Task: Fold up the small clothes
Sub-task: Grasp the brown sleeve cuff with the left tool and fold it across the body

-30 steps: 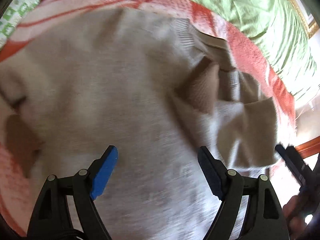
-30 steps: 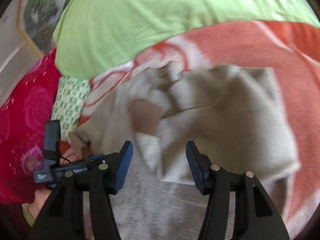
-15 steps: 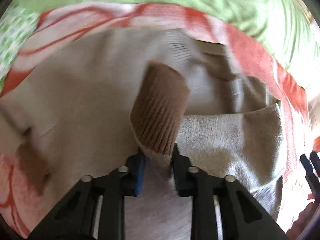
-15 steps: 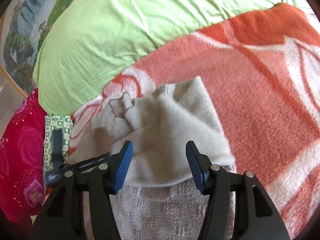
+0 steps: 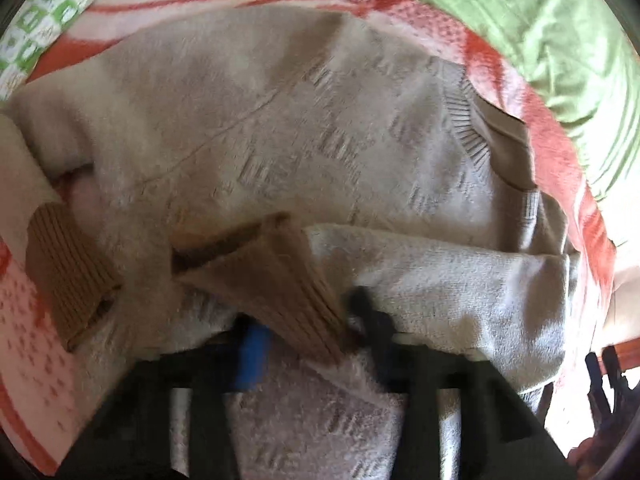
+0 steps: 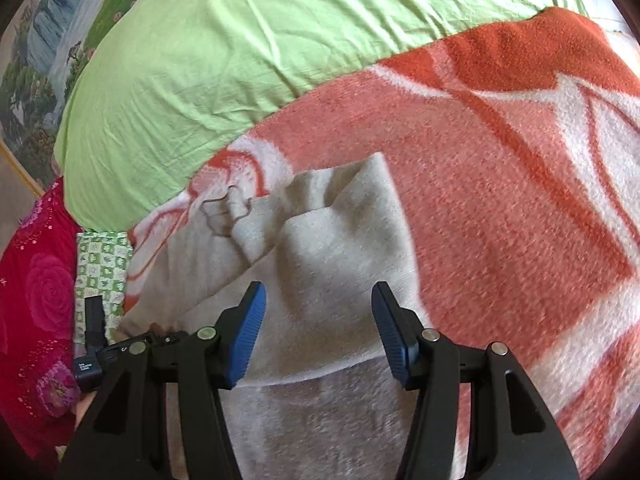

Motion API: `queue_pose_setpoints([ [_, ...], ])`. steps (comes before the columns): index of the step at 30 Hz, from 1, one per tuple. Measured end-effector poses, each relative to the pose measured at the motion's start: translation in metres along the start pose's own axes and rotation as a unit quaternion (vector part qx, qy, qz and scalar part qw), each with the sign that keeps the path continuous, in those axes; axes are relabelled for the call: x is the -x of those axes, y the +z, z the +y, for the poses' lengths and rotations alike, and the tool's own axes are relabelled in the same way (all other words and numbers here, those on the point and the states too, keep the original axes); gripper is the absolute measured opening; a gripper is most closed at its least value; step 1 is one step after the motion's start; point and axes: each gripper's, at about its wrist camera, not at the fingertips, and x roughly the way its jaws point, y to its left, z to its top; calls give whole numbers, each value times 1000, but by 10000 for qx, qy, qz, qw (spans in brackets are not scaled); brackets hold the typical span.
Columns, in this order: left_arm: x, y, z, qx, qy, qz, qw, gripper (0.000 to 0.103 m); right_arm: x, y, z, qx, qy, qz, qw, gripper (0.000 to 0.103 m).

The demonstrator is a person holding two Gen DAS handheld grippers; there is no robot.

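Observation:
A beige knit sweater [image 5: 280, 140] lies spread on the orange-and-white blanket [image 5: 560, 168]. Its right sleeve is folded across the body, and my left gripper [image 5: 308, 320] is closing on that sleeve's brown ribbed cuff [image 5: 280, 288], pads pressed against it. The other brown cuff [image 5: 68, 276] rests at the left. In the right wrist view my right gripper [image 6: 318, 320] stands open just above the folded edge of the sweater [image 6: 332, 248], with nothing pinched. The left gripper's body [image 6: 96, 344] shows at the lower left there.
A light green sheet [image 6: 240, 60] bulges behind the blanket [image 6: 500, 200]. A green checked cloth [image 6: 102, 268] and a red floral cloth [image 6: 36, 300] lie at the left. The blanket runs on to the right of the sweater.
My left jaws went from wide open over the sweater to closed on the brown cuff. My right gripper swung right, to the sweater's folded edge, staying open.

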Motion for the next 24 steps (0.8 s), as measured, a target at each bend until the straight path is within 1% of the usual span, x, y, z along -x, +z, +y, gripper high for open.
queue_pose_setpoints([
  [1,5,-2,0,-110,-125,-85,9998,16,-5,6,-6,2,-142,7,9999,56],
  [2,11,-1,3,-199,-289,-196,9992,14,-7,9,-10,-14,-205,16,9998,56],
  [4,27,-1,5,-307,-745,-493,9955,13,-17,20,-21,-56,-305,12,9995,56],
  [5,37,-2,6,-340,-901,-594,9936,12,-25,25,-25,-63,-341,44,9994,56],
  [6,48,0,4,-430,-1116,-789,9897,12,-34,30,-28,-66,-345,124,9993,56],
  [8,59,6,-4,-575,-1276,-1007,9850,12,-48,36,-28,-37,-291,256,9992,56],
  [10,70,8,-1,-635,-1402,-1100,9819,11,-68,39,-26,50,-323,431,9985,56],
  [11,71,13,-4,-676,-1456,-1130,9805,11,-76,39,-26,18,-298,577,9979,49],
  [12,76,15,-3,-718,-1488,-1190,9790,11,-80,39,-25,0,-299,690,9972,6],
  [13,85,15,-1,-778,-1547,-1278,9766,11,-77,44,-24,5,-395,668,9970,8],
  [14,95,19,-1,-834,-1646,-1409,9727,11,-69,46,-22,-7,-350,509,9981,8],
  [15,102,22,-3,-885,-1732,-1532,9689,11,-52,53,-21,-29,-288,220,9993,8],
  [16,106,24,-6,-932,-1775,-1610,9664,11,-43,57,-20,-17,-323,86,9994,8],
  [18,94,27,-8,-1060,-1593,-1578,9688,11,-34,61,-23,48,-462,-17,9989,8],
  [20,70,26,-3,-1126,-1403,-1400,9737,11,-41,58,-30,105,-613,136,9980,8],
  [22,42,22,3,-1249,-1091,-1143,9795,11,-52,53,-36,49,-693,276,9972,8],
  [23,36,19,7,-1293,-1022,-1086,9803,11,-58,50,-36,27,-769,336,9965,8],
  [24,26,15,9,-1412,-871,-1013,9809,11,-62,47,-36,62,-832,375,9958,8],
])
